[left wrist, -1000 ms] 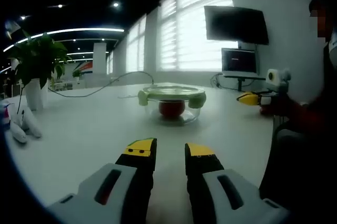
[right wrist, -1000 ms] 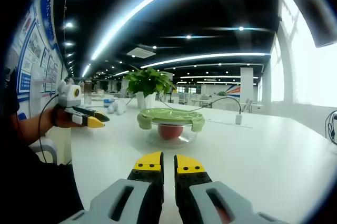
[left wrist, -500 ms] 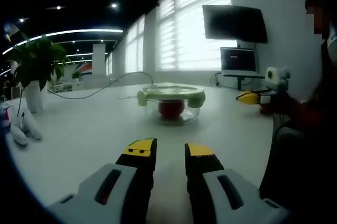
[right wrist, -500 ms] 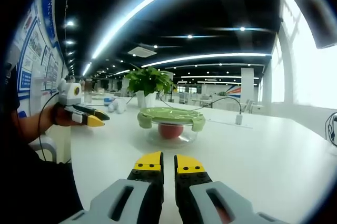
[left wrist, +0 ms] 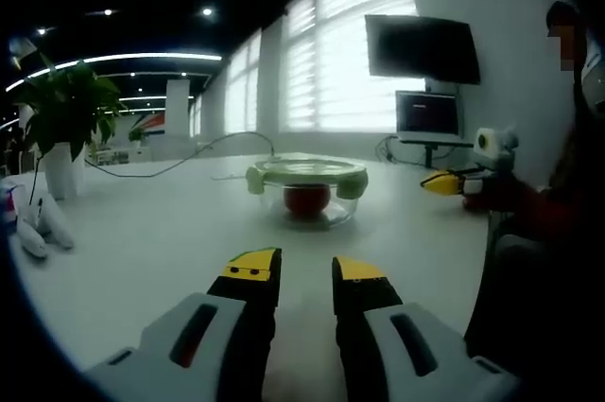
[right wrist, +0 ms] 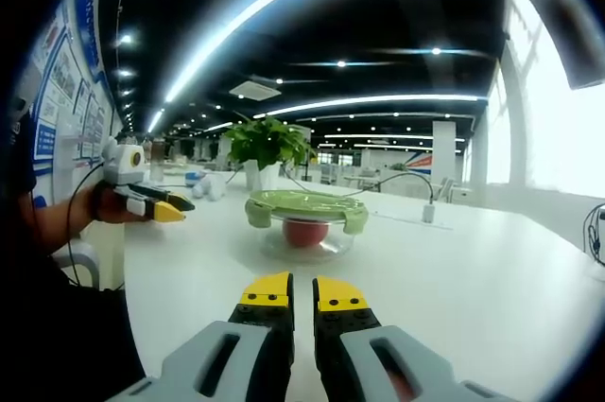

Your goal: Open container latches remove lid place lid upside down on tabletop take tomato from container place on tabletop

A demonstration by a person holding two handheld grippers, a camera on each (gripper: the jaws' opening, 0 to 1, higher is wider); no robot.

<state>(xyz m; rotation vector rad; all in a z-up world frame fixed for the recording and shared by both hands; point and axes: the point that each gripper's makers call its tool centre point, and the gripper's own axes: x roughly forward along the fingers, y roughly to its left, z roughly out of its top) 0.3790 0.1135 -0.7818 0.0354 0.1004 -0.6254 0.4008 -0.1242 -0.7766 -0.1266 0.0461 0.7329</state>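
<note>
A clear glass container (left wrist: pixel 307 208) (right wrist: pixel 304 241) with a green latched lid (left wrist: pixel 307 170) (right wrist: pixel 304 203) stands on the white tabletop (left wrist: pixel 170 232) (right wrist: pixel 454 270). A red tomato (left wrist: pixel 306 200) (right wrist: pixel 304 232) sits inside it. My left gripper (left wrist: pixel 305 270) hovers low over the table well short of the container, jaws a little apart with nothing between them; it also appears held in a hand as the left gripper (right wrist: pixel 163 208). My right gripper (right wrist: pixel 302 293) faces the container from the other side, jaws nearly together and empty; it appears as the right gripper (left wrist: pixel 444 183).
A potted plant (left wrist: pixel 61 128) (right wrist: pixel 269 148) stands beyond the container. White objects (left wrist: pixel 38 227) lie near the plant. A cable (left wrist: pixel 208 145) runs across the far table. A monitor (left wrist: pixel 428 111) and a wall screen (left wrist: pixel 421 47) sit by the windows. A person's arm (right wrist: pixel 57 227) is at the table edge.
Both views have drifted slightly with the hands. The container, lid and tomato stay where they were, and both grippers' jaws keep the same spacing.
</note>
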